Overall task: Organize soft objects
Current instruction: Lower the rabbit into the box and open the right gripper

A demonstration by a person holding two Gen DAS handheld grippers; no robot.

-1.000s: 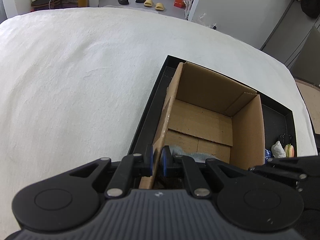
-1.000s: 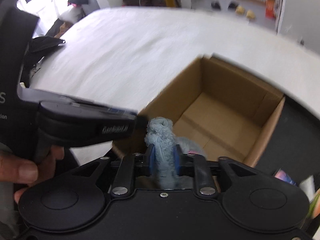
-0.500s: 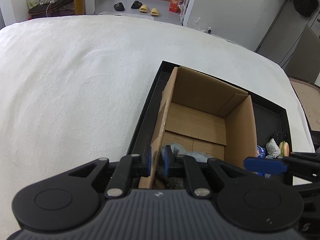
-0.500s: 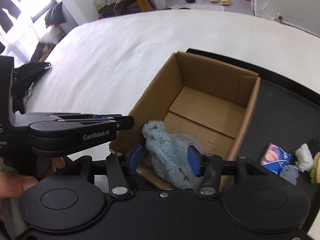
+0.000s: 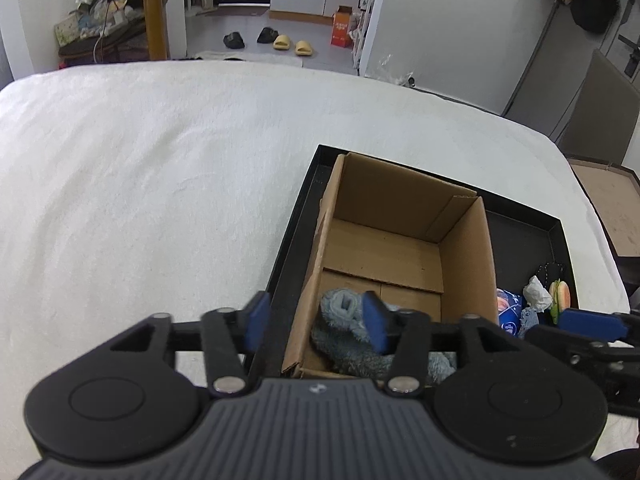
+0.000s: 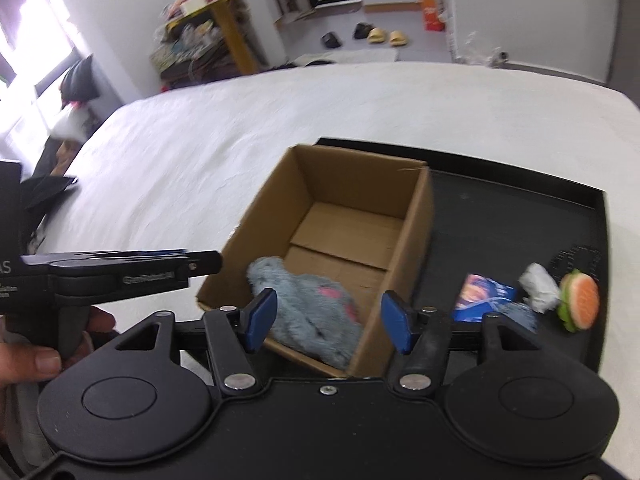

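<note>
A grey-blue plush toy [image 6: 312, 308] with pink spots lies loose in the near end of the open cardboard box [image 6: 352, 216]. My right gripper [image 6: 328, 322] hovers just above the toy and the box's near corner. Its jaws are opening and the pads touch nothing. In the left wrist view the plush toy [image 5: 344, 344] shows inside the box [image 5: 400, 240]. My left gripper [image 5: 316, 324] straddles the box's left wall. Its jaws are opening too, and both pads are off the cardboard. The left gripper [image 6: 120, 272] also shows side-on in the right wrist view, held by a hand [image 6: 24, 360].
The box stands in a black tray [image 6: 500, 220] on a white bedspread [image 5: 140, 200]. At the tray's right end lie a blue packet [image 6: 482, 296], a white crumpled item [image 6: 538, 286], a burger toy [image 6: 580, 300] and a dark mesh item [image 6: 576, 260]. Beyond the bed are floor, slippers and shelves.
My right gripper let go of the plush toy, which now lies in the box. My left gripper released the box's left wall. Both grippers rose and drew back a little.
</note>
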